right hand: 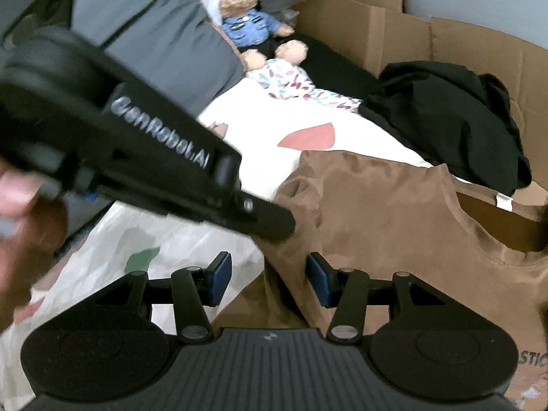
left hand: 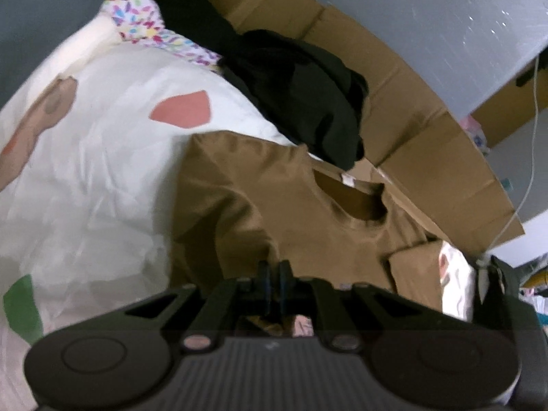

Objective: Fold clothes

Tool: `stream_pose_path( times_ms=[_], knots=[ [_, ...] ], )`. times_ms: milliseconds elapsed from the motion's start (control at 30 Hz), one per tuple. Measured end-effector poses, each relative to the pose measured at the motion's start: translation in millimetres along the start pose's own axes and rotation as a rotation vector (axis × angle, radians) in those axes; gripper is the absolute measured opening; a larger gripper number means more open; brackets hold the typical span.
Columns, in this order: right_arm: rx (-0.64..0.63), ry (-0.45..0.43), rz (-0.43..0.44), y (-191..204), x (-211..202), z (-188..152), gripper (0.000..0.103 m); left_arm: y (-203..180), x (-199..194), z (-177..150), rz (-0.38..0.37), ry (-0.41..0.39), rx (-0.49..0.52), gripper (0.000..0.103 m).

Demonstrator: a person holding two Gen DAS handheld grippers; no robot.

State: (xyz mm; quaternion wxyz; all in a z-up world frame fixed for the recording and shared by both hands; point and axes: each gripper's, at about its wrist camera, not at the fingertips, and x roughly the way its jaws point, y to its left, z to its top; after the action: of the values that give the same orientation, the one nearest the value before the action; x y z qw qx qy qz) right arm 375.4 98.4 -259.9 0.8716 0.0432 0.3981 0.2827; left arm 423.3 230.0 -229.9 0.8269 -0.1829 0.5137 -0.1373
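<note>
A brown T-shirt (left hand: 274, 198) lies spread on a white bedcover (left hand: 102, 178), its neck opening (left hand: 352, 198) towards the cardboard. My left gripper (left hand: 273, 274) is shut, and the cloth's folds run up into its tips, so it pinches the shirt's near edge. From the right wrist the left gripper (right hand: 274, 222) reaches in from the left, its tip on the raised shirt edge (right hand: 376, 212). My right gripper (right hand: 269, 274) is open just below it. Brown cloth hangs between its blue pads (right hand: 219, 274) without being pressed.
A black garment (right hand: 445, 113) is heaped on flattened cardboard boxes (right hand: 394, 34) behind the shirt. A teddy bear in a blue shirt (right hand: 246, 24) and a butterfly-print cloth (right hand: 291, 82) lie at the bed's far end. A person's hand (right hand: 20, 226) holds the left gripper.
</note>
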Motion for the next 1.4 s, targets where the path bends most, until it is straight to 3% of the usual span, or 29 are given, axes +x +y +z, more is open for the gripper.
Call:
stream_pose_path(
  times_ms=[100,233,400,500,567,667,767,867,1000,1300,1400],
  knots=[
    [0.007,-0.025,-0.013,-3,5,1,0.053,-2,3,1,-0.008,-0.008,0.006,0.005],
    [0.009,-0.029,-0.023,-9,8,4,0.03,-3,10,2,-0.022,-0.003,0.009,0.005],
    [0.043,-0.035,-0.031,-24,6,4,0.022,-11,15,5,-0.007,-0.016,0.028,0.006],
    [0.032,-0.03,-0.043,-28,5,4,0.011,-20,18,10,0.005,-0.008,0.058,0.01],
    [0.033,-0.027,-0.037,-32,3,5,0.011,-25,16,14,0.021,-0.023,0.075,0.022],
    [0.043,-0.023,-0.032,-37,-1,5,0.01,-26,12,24,0.048,-0.052,0.078,0.032],
    [0.055,-0.019,-0.04,-45,-5,5,0.01,-19,7,38,0.123,-0.075,0.065,0.043],
    [0.074,-0.021,-0.046,-53,-8,4,0.01,-11,9,49,0.185,-0.077,0.058,0.047],
    [0.122,-0.025,-0.025,-68,-10,5,0.01,-2,18,66,0.278,-0.074,0.049,0.052],
    [0.155,0.003,0.021,-86,0,1,0.01,1,58,93,0.364,-0.054,0.09,0.052],
    [0.201,-0.004,0.037,-97,1,0,0.01,2,71,99,0.384,-0.036,0.108,0.048]
  ],
)
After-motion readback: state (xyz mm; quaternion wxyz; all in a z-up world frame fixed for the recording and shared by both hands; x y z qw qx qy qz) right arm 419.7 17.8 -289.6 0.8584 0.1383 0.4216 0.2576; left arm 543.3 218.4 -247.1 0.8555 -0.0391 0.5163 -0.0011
